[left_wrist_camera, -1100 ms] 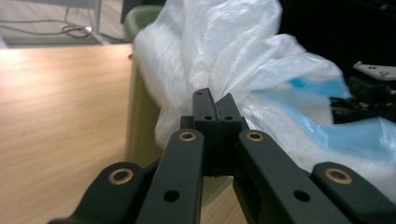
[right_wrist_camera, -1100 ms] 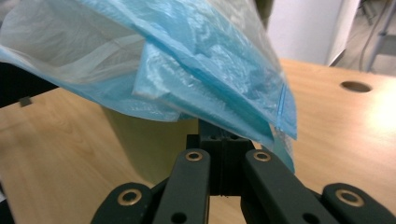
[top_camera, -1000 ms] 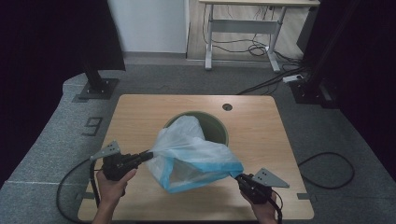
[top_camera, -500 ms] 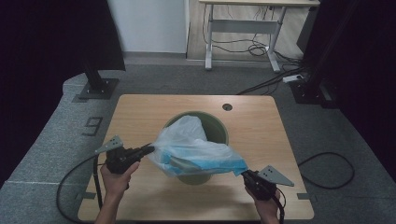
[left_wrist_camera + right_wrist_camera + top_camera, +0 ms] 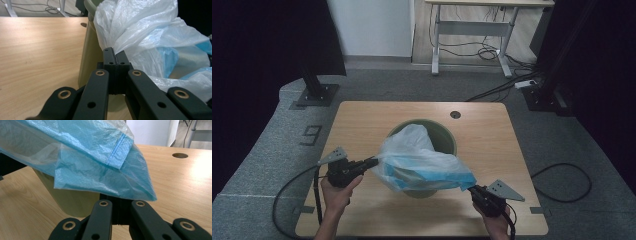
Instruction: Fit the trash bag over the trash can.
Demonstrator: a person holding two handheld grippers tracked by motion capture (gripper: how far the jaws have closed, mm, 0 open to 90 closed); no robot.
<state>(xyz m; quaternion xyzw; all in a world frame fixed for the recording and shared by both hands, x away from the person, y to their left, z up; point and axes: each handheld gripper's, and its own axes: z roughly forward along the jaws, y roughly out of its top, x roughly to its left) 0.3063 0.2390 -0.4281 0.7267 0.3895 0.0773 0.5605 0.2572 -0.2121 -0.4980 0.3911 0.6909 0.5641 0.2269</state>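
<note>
A thin blue and clear plastic bag [image 5: 422, 160] hangs stretched over a round green bin [image 5: 447, 132] in the middle of the wooden table [image 5: 362, 120]. My left gripper [image 5: 374, 161] is shut on the bag's left edge. In the left gripper view its jaws [image 5: 115, 53] pinch the crumpled film [image 5: 150, 37] beside the bin's wall [image 5: 91, 57]. My right gripper [image 5: 471, 189] is shut on the bag's right corner near the table's front. In the right gripper view the blue film [image 5: 95, 152] drapes over the jaw tips [image 5: 117, 198] and hides them, with the bin [image 5: 72, 202] behind.
A round cable hole [image 5: 455, 114] lies in the tabletop behind the bin. Bare wood surrounds the bin on all sides. Black stands [image 5: 314, 92] rise off the table's far corners, and a desk frame with cables [image 5: 472, 35] is farther back on the floor.
The bag was puffed up high above the bin and has sunk flatter and lower over it. Both hands have stayed nearly where they were, still holding its two ends.
</note>
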